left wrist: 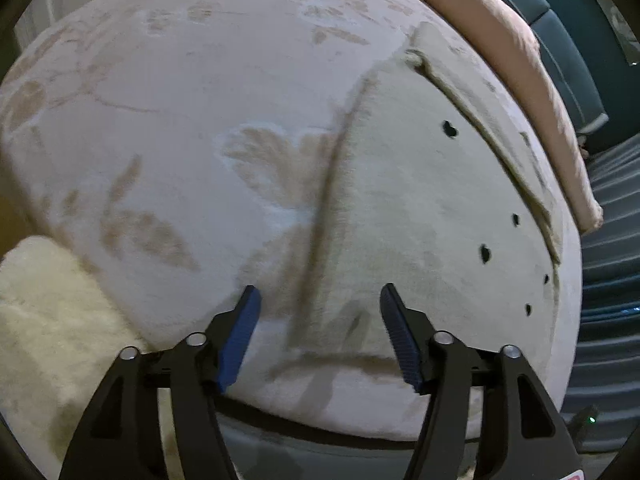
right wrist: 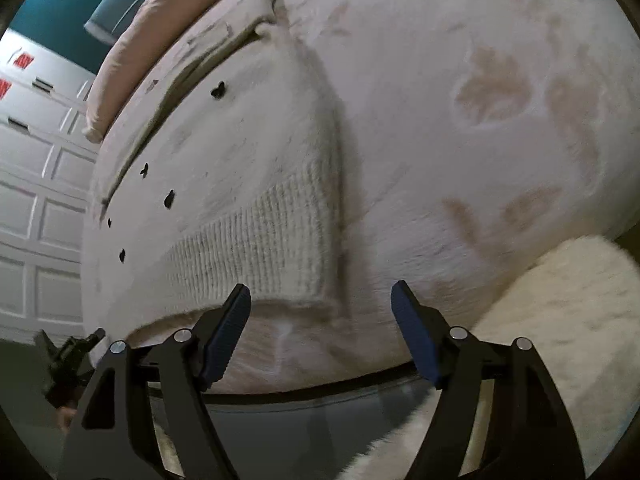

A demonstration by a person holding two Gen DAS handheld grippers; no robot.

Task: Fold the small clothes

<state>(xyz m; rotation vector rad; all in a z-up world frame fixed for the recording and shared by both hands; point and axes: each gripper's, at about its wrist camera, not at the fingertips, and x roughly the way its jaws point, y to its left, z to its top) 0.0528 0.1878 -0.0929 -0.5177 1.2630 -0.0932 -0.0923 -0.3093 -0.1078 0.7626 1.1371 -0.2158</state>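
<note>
A cream knit garment (left wrist: 408, 200) with small dark buttons lies flat on a pale floral bedspread (left wrist: 180, 92). In the right wrist view the garment (right wrist: 256, 184) shows a ribbed hem near its lower corner. My left gripper (left wrist: 320, 300) is open and empty, hovering just above the garment's near left edge. My right gripper (right wrist: 322, 296) is open and empty, just past the garment's ribbed corner, over the bedspread (right wrist: 460, 120).
A fluffy cream cloth (left wrist: 44, 312) lies at the bed's near left corner; it also shows in the right wrist view (right wrist: 568, 320). A pink pillow (left wrist: 532, 64) lies along the far side. The bed's front edge (left wrist: 320, 432) is close below the grippers. White cabinet doors (right wrist: 36, 200) stand beyond.
</note>
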